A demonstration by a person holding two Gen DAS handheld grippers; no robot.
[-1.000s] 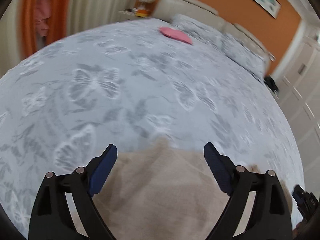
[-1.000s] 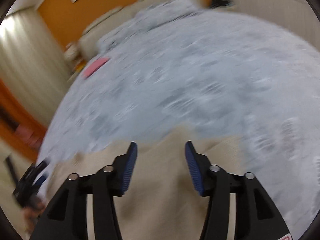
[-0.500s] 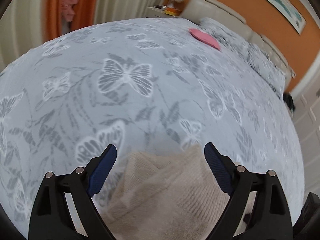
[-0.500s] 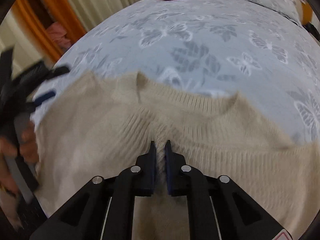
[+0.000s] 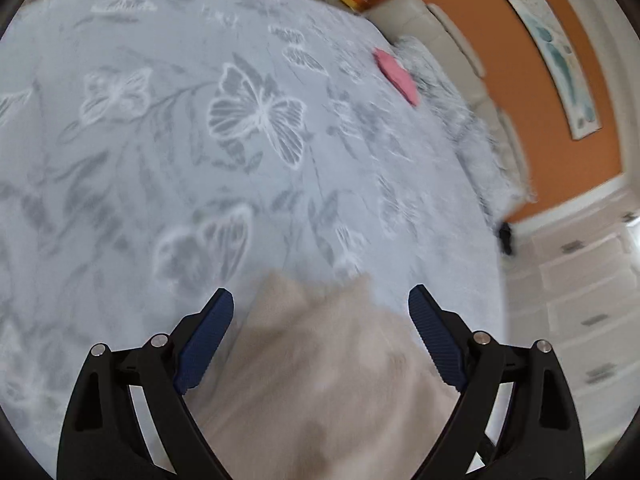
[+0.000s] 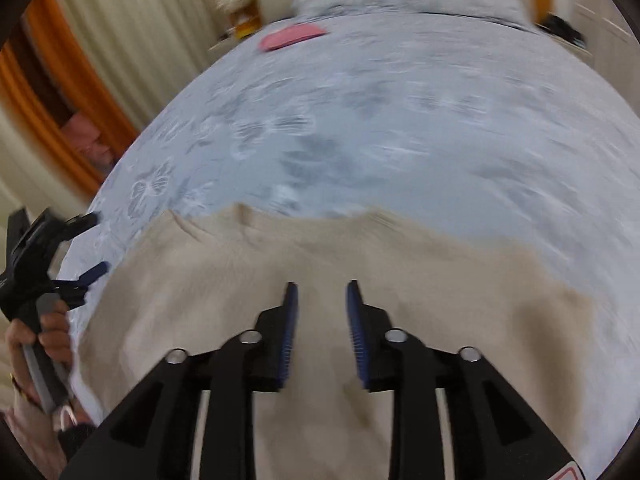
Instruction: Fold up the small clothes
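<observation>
A beige knit sweater [image 6: 280,264] lies spread on the butterfly-print bedspread [image 6: 400,120]. It also shows in the left wrist view [image 5: 320,352] under the gripper. My left gripper [image 5: 320,312] is wide open above the sweater's edge, empty. It also appears at the left in the right wrist view [image 6: 60,252], held in a hand. My right gripper [image 6: 322,312] is open with a narrow gap, above the middle of the sweater, holding nothing.
A folded pink garment [image 5: 396,76] lies far up the bed near the pillows [image 5: 472,140]; it also shows in the right wrist view [image 6: 292,36]. White drawers [image 5: 580,300] stand to the right. Curtains [image 6: 132,40] hang at the left.
My right gripper was shut on a pinch of the sweater half a second ago; now it has opened and let go. The left gripper stayed open and swung its view rightward.
</observation>
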